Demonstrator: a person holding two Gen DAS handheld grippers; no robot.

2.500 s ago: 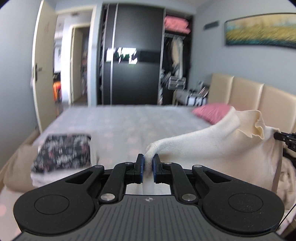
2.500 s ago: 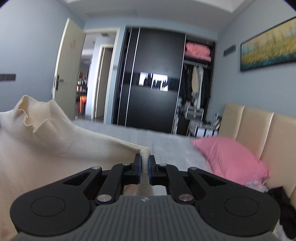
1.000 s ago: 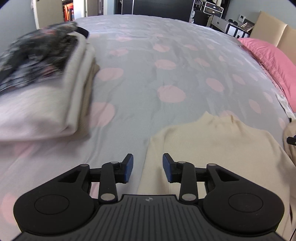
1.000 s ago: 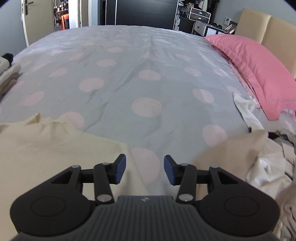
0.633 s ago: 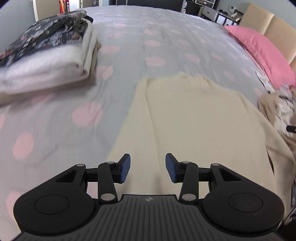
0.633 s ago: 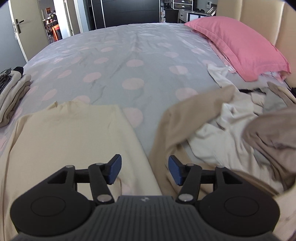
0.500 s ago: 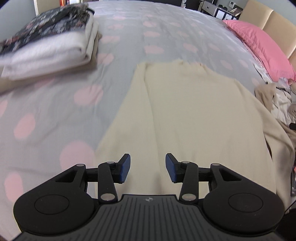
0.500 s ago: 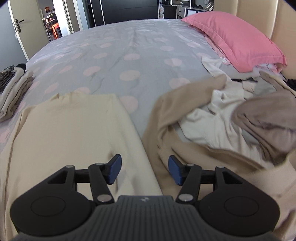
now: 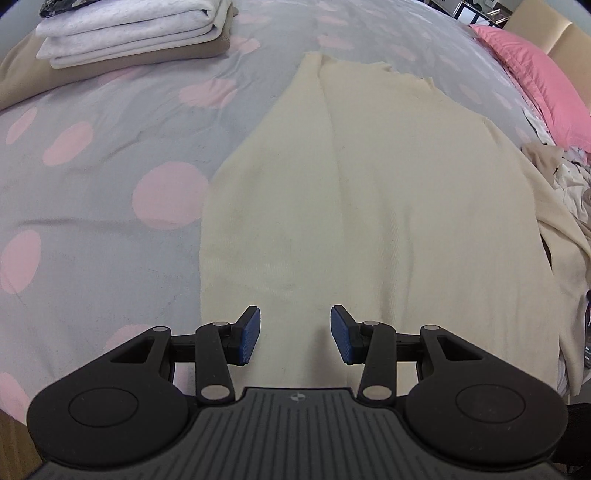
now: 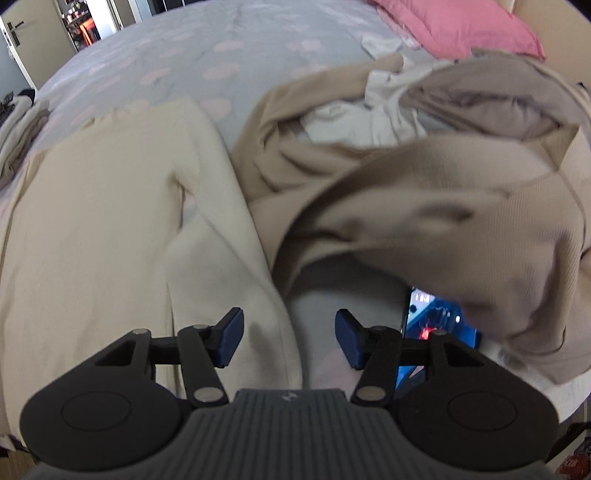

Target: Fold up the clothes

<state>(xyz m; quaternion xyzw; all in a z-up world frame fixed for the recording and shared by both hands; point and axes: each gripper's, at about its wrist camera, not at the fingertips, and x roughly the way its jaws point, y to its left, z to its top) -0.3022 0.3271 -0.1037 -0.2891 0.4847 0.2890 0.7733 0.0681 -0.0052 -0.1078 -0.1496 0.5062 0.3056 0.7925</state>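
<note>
A cream sweater lies flat on the grey bed with pink dots, collar at the far end. It also shows in the right wrist view, with its right sleeve running down toward me. My left gripper is open and empty above the sweater's near hem. My right gripper is open and empty above the lower end of the right sleeve.
A stack of folded clothes sits at the far left. A heap of unfolded beige and white clothes lies right of the sweater. A lit phone lies under its near edge. A pink pillow is at the far right.
Both grippers held the sweater up, laid it flat on the bed and opened. Since then they have drawn back toward the sweater's near hem.
</note>
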